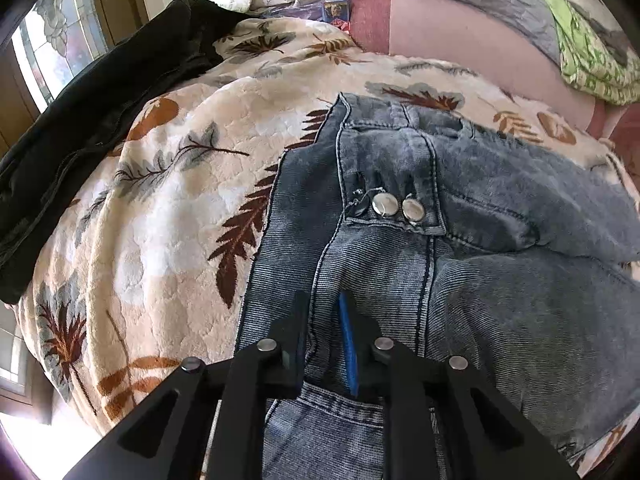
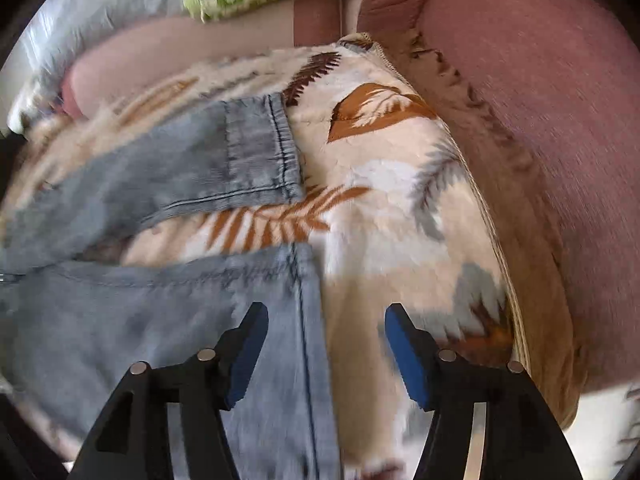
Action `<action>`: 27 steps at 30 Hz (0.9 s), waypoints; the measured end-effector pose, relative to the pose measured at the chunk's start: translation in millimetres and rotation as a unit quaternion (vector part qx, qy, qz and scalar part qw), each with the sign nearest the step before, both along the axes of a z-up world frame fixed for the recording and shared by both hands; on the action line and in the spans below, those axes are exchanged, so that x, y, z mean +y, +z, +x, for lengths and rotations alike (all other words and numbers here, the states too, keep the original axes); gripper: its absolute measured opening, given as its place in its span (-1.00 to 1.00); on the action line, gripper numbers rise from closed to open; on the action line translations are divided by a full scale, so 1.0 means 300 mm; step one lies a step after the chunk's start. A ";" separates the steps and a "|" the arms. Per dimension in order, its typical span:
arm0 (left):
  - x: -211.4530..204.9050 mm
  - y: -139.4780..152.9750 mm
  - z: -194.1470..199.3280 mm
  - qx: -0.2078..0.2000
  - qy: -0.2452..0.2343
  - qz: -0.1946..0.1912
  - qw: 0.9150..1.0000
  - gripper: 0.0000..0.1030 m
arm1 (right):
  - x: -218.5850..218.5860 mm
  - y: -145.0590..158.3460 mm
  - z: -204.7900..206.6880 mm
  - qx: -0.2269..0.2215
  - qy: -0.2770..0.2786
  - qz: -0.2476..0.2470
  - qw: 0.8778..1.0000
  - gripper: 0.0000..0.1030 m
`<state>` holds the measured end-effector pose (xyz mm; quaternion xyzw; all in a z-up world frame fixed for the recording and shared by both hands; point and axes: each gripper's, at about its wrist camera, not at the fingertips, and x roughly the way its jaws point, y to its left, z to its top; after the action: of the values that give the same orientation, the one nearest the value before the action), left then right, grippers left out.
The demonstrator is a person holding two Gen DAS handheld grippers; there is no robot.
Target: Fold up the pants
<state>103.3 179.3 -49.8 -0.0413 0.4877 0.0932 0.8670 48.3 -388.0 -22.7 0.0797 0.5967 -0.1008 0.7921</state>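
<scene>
Left claw [image 1: 326, 320] pinches the jeans [image 1: 460, 272] below the waistband; right claw [image 2: 322, 344] gapes empty above a leg hem at 12 o'clock.

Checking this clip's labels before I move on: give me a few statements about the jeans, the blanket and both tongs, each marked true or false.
1. The left tongs are shut on the jeans. True.
2. The right tongs clamp a leg hem. False: they stand open, with the hem lying below their gap, not pinched.
3. The jeans lie on a leaf-patterned blanket. True.
4. The jeans' waistband shows two metal buttons. True.
5. The two leg ends are stacked on each other. False: the far leg end lies apart, with blanket between.
6. The dark garment covers the jeans. False: it lies off to the side.
</scene>
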 end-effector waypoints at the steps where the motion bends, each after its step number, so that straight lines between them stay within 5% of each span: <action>1: 0.003 0.009 -0.007 -0.003 0.002 -0.007 1.000 -0.62 | -0.004 0.021 -0.050 0.005 -0.004 0.028 1.000 0.25; 6: -0.009 0.091 -0.084 -0.042 -0.009 -0.024 0.999 0.21 | 0.001 -0.053 -0.181 0.040 -0.010 0.101 0.994 0.24; 7: -0.020 0.097 -0.096 -0.047 -0.013 -0.017 0.999 0.26 | 0.016 -0.092 -0.196 0.054 -0.002 0.106 0.993 -0.09; 8: -0.037 0.086 -0.100 -0.037 -0.017 0.006 0.999 0.26 | 0.033 -0.115 -0.205 0.063 0.007 0.100 0.993 -0.37; 9: -0.051 0.063 -0.091 -0.016 -0.020 0.031 0.999 0.25 | 0.055 -0.110 -0.213 0.055 0.021 0.078 0.995 -0.41; 10: -0.063 0.017 -0.074 0.019 -0.028 0.058 0.998 -0.01 | 0.080 -0.096 -0.215 0.056 0.035 0.047 0.997 -0.51; 11: -0.060 -0.045 -0.055 0.059 -0.036 0.059 0.996 -0.08 | 0.106 -0.080 -0.214 0.057 0.050 0.014 0.997 -0.51; 12: -0.050 -0.047 -0.056 0.057 -0.029 0.048 0.997 -0.08 | 0.117 -0.080 -0.212 0.060 0.056 0.005 0.997 -0.51; 13: -0.047 -0.025 -0.057 0.051 -0.025 0.044 0.997 -0.13 | 0.118 -0.086 -0.207 0.066 0.057 0.004 0.996 -0.46; 15: -0.056 0.020 -0.057 0.037 -0.021 0.058 0.997 -0.13 | 0.119 -0.094 -0.186 0.078 0.053 0.001 0.996 -0.12; 17: -0.055 0.071 -0.058 0.012 -0.039 0.033 0.999 -0.11 | 0.081 -0.045 -0.171 0.058 0.035 -0.016 0.998 0.23; 21: 0.008 0.155 0.003 -0.028 -0.029 -0.035 0.999 0.17 | 0.027 0.041 -0.069 -0.007 0.009 0.032 0.999 0.29; 27: 0.067 0.152 0.230 -0.020 -0.004 -0.065 0.998 0.18 | -0.017 -0.021 0.222 -0.025 0.012 0.068 0.997 0.31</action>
<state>172.4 199.3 -4.3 -0.0977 0.4752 0.0574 0.8726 114.8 -393.0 -28.9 0.1283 0.5829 -0.0488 0.8008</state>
